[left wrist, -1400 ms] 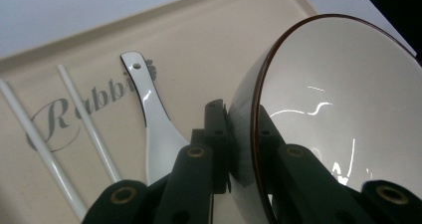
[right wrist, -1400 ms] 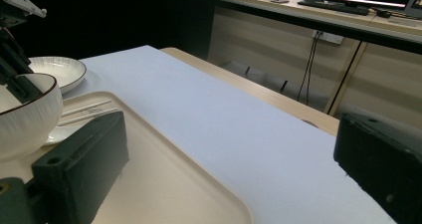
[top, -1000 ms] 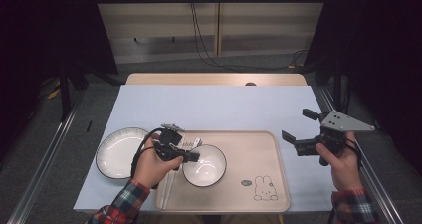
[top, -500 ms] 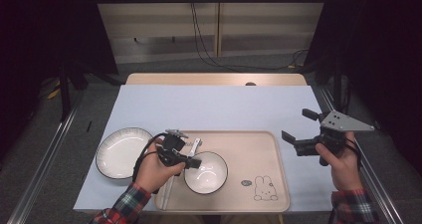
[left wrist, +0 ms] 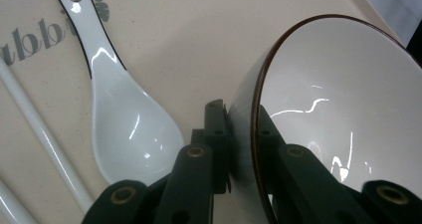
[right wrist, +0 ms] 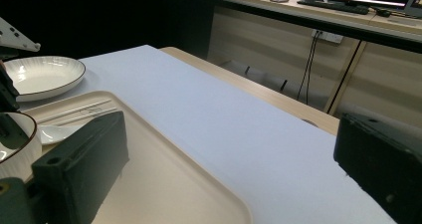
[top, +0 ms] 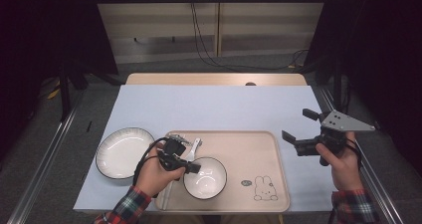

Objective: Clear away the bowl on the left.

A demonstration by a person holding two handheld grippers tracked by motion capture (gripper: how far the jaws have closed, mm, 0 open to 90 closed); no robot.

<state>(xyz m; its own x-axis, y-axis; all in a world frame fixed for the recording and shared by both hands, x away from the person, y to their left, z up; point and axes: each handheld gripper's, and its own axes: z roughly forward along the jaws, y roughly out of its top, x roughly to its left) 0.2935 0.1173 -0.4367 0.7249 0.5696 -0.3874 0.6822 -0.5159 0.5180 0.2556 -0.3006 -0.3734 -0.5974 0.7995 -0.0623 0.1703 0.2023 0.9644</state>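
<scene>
Left gripper [top: 191, 167] clamped on the near-left rim of the bowl [top: 205, 177], one jaw outside the wall and one inside, as seen along the jaws in the left gripper view, where the dark-edged rim of the bowl [left wrist: 338, 109] passes straight between them. Bowl resting on, or only just clear of, the front-left part of the beige tray [top: 259, 149]; contact with the tray floor not decidable from these views. White ceramic spoon [left wrist: 122, 104] lying on the tray just beside the bowl, with pale chopsticks [left wrist: 37, 134] farther out beyond it. White plate [top: 124, 152] on the light blue mat [top: 224, 109] to the left of the tray, apart from its edge. Right gripper [top: 304, 130] held off the right side of the tray, above the mat, jaws spread wide with nothing between them, confirmed in the right gripper view by the clear gap from one black jaw to the other. Step in hand, by judgement: transfer of the bowl by a rim pinch, either a lift off the tray or a placement onto it. Next move calls for a level carry so that the bowl does not swing on its single grip point, with clearance kept from the spoon at the left jaw and from the raised lip of the tray.
</scene>
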